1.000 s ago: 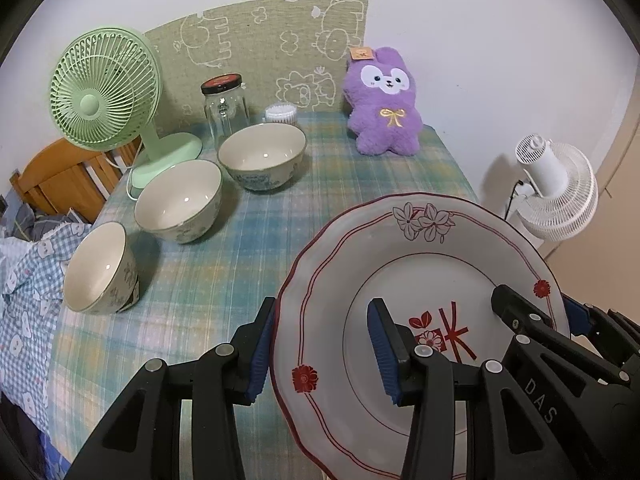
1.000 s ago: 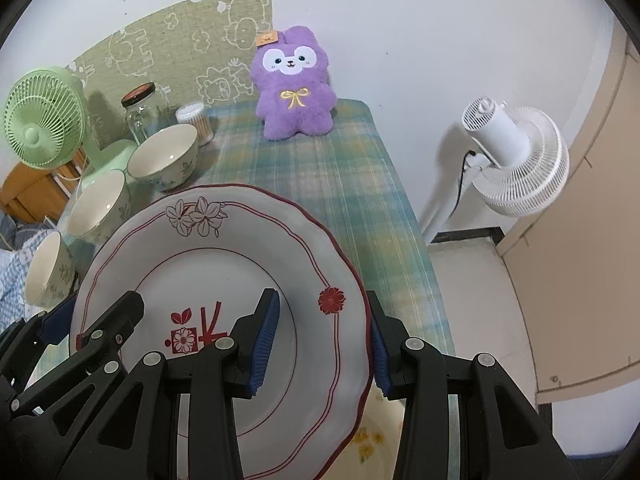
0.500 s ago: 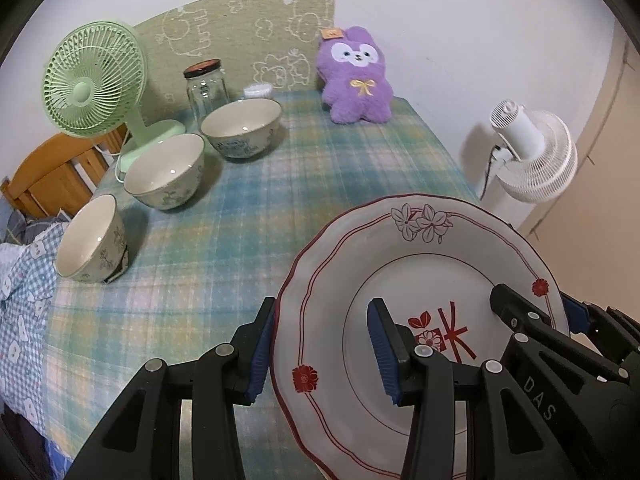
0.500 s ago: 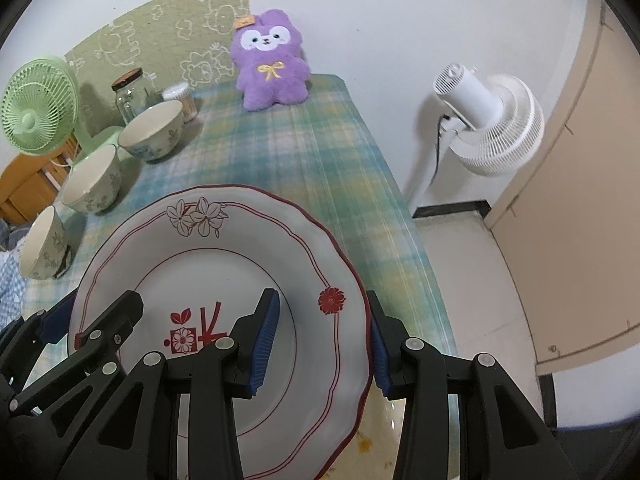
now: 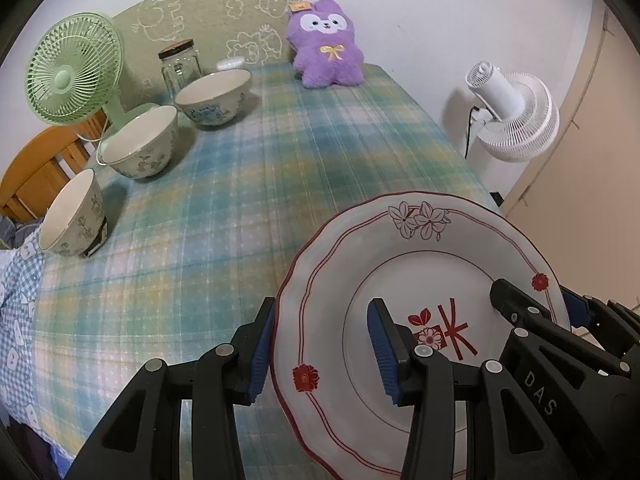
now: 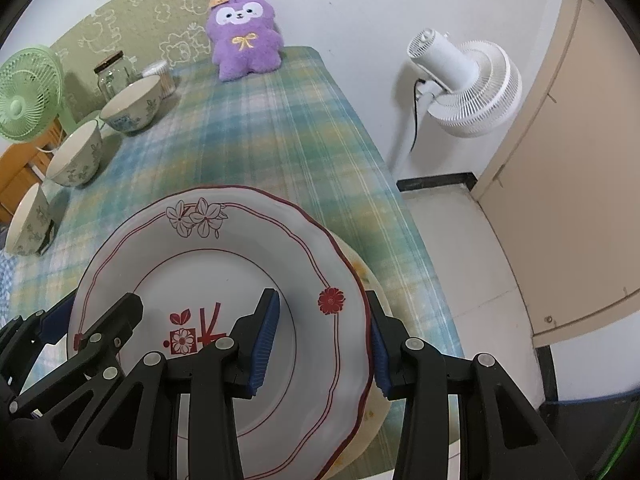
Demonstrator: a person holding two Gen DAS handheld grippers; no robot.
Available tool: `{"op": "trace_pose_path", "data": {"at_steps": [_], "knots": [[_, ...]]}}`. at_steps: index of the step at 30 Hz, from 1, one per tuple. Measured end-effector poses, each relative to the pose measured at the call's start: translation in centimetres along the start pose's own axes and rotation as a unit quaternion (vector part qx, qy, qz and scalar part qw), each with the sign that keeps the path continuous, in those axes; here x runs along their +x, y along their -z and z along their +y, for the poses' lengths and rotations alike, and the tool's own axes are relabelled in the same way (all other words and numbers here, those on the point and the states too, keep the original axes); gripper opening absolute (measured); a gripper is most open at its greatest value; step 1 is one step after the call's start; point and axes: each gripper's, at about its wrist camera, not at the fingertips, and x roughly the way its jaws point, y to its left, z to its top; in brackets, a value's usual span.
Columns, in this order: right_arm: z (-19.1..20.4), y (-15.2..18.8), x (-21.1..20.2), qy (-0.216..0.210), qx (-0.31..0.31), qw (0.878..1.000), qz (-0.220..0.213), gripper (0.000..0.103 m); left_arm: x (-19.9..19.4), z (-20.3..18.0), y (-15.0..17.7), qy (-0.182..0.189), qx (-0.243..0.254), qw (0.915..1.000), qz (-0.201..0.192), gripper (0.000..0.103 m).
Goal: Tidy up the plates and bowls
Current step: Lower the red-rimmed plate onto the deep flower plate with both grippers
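3 ceramic bowls in a row along the table's left side, all look empty inside: bowl with blue print [image 5: 214, 96] farthest, middle bowl [image 5: 140, 141] with grey floral print, near bowl [image 5: 72, 216] tipped on its side at the table edge, resting on a blue gingham cloth [image 5: 16, 276]. Glass jar [image 5: 179, 65] with dark lid behind the far bowl, looks empty; small clear tub [image 5: 231, 64] beside it, contents unclear.

Plate [image 5: 420, 300]: white, glossy, scalloped rim, 2 red lines round the rim, grey flower outlines at the top, red flowers and a red motif in the well. It is held above the near right corner of the table [image 5: 280, 168], tilted. In the right wrist view a second plate [image 6: 368, 360], cream with yellowish marks, shows under it at the table edge; whether they touch, cannot tell.

Left gripper [image 5: 320, 350]: blue ribbed pads, jaws partly closed across the plate's left rim, 1 finger outside, 1 on the inner face. Right gripper [image 6: 322, 338]: same, jaws straddling the right rim, pads against it.

Tablecloth is soft green-blue plaid. Purple plush bunny [image 5: 326, 42] at the far end, green desk fan [image 5: 74, 68] far left, white floor fan [image 5: 510, 120] off to the right.
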Motion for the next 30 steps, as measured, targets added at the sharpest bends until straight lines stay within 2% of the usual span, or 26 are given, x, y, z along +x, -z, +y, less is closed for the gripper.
{"op": "trace_pose_path", "data": {"at_steps": [14, 30], "knots": [[-1.3, 1.8, 0.8, 0.019, 0.006, 1.000, 0.015, 0.045, 1.3, -1.5, 2.0, 0.008, 0.022, 0.9995, 0.023, 0.046], [-1.2, 1.7, 1.5, 0.043, -0.017, 0.999, 0.010, 0.045, 1.8, -2.7, 2.1, -0.016, 0.048, 0.9987, 0.003, 0.044]]}}
